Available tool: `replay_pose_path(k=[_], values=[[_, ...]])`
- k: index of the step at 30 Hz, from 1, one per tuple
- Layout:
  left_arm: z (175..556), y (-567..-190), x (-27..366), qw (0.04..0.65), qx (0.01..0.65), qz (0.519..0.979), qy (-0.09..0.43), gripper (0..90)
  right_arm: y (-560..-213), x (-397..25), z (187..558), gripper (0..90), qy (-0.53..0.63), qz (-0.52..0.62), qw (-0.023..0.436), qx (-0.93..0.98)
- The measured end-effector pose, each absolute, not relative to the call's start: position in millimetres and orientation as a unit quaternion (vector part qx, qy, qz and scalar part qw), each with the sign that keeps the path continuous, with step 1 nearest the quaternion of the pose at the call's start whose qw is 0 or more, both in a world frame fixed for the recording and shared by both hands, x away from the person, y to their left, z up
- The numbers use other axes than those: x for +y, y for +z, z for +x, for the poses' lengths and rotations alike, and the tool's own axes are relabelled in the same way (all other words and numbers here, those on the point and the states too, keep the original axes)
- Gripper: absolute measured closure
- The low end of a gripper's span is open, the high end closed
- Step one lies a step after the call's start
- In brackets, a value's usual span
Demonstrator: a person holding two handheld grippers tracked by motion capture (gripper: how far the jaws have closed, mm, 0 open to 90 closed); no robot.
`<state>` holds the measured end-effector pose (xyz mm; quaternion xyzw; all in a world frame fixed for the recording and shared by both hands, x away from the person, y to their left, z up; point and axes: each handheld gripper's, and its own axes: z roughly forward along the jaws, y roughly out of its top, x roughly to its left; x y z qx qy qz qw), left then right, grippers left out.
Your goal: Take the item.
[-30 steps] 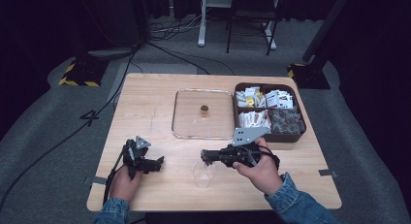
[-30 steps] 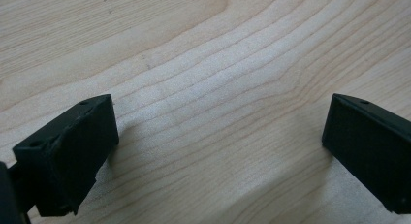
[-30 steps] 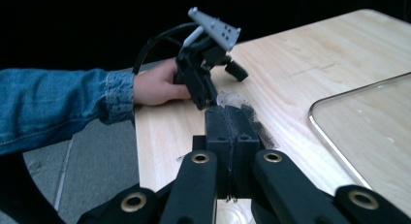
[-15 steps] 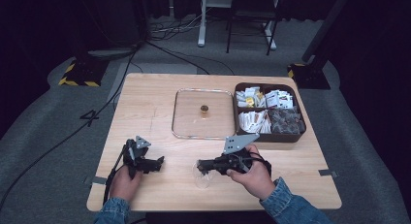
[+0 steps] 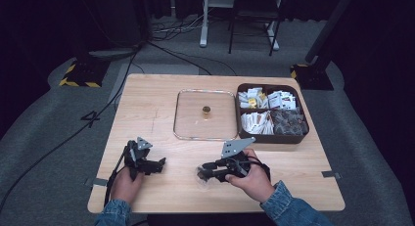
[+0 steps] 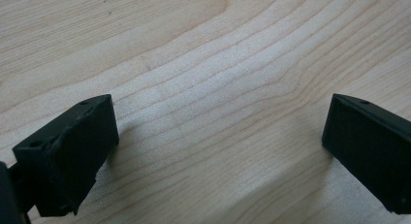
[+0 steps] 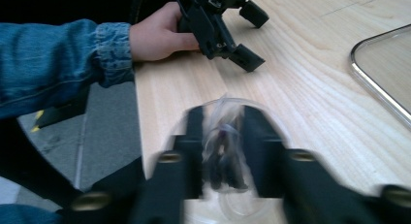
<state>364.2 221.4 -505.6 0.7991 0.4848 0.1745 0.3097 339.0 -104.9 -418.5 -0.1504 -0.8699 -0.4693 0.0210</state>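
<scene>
Plastic, clear and crumpled, sits between the jaws of the right gripper [image 5: 201, 174]: it is a small transparent bag [image 7: 224, 151] with something dark inside, and the two jaws press on it from both sides in the right gripper view, where the picture is blurred by motion. In the high view the bag [image 5: 204, 177] lies near the front edge of the wooden table [image 5: 147, 108], at about 6 o'clock from the glass lid [image 5: 191, 118], and the right hand [image 5: 252, 174] holds the gripper from the 3 o'clock side, with the jaws pointing toward 9 o'clock. Whether the bag rests on the wood or is a little above it, I cannot tell. The left gripper [image 5: 159, 163] is at 9 o'clock from the bag, well apart from it, held by the left hand [image 5: 125, 182] low over the table; its jaws are spread wide, and in the left gripper view there is only bare wood grain between them. The glass lid lies flat in the middle of the table with a small golden knob [image 5: 206, 109] in its centre. Just beside it, at 3 o'clock, stands a dark brown box [image 5: 293, 138] with compartments which hold white packets and some darker ones. A denim sleeve [image 7: 58, 64] covers the left forearm in the right gripper view.
</scene>
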Motion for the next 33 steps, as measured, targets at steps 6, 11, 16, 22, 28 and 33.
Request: replay_pose_path(k=[6,11,16,22,28,33], values=[[364.2,-505.5,221.4,0.31,0.485,0.799,0.174,0.0,-414.0,-104.5,337.3,52.5,-0.476,-0.145,0.007,-0.868],[364.2,-505.5,221.4,0.31,0.485,0.799,0.174,0.0,-410.5,-108.7,338.4,44.1,-0.482,-0.153,-0.001,-0.863],[364.2,-505.5,221.4,0.31,0.485,0.799,0.174,0.0,-402.8,-117.0,339.5,33.1,-0.493,-0.165,-0.023,-0.854],[364.2,-505.6,221.4,0.31,0.485,0.799,0.174,0.0,-392.8,-132.7,342.3,19.5,-0.482,-0.179,-0.066,-0.855],[364.2,-505.6,221.4,0.31,0.485,0.799,0.174,0.0,-385.1,-154.7,342.5,17.6,-0.49,-0.2,-0.082,-0.845],[364.2,-505.5,221.4,0.31,0.485,0.799,0.174,0.0,-382.2,-174.1,343.9,17.7,-0.492,-0.214,-0.092,-0.839]])
